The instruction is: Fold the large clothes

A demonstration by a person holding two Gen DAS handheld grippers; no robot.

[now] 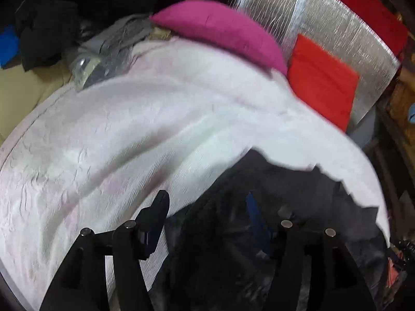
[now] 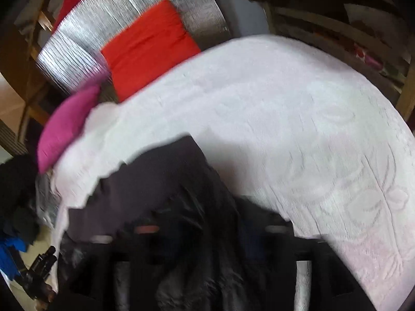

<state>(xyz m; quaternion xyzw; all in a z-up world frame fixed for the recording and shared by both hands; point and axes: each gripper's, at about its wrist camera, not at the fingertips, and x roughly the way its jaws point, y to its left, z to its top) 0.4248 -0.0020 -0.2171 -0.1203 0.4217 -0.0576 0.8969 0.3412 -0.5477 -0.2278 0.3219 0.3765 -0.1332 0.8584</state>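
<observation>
While both handheld grippers point down at a bed, a dark garment [image 1: 272, 207] lies crumpled on the near part of a white textured bedspread [image 1: 129, 129], with its edges ragged and one squared corner reaching up toward the pillows. Seen from the left wrist, the left gripper [image 1: 207, 217] has its jaws well apart; one black finger [image 1: 155, 212] stands over bare bedspread, the other is over the dark cloth, and nothing appears pinched between them. Seen from the right wrist, the right gripper [image 2: 207, 235] is badly blurred and nearly lost against the dark fabric; its jaws seem spread wide, and I cannot tell whether any cloth lies between them. At the head of the bed sit a magenta pillow [image 1: 223, 33] and a red cushion [image 1: 321, 80], against a silver foil panel [image 1: 324, 26]. A heap of dark and grey clothes [image 1: 77, 26] lies beyond the far left edge.

Likely risks: closing on the bedspread along with the garment would drag the cover; grabbing a bunched layer instead of a true edge would make the fold lopsided.
</observation>
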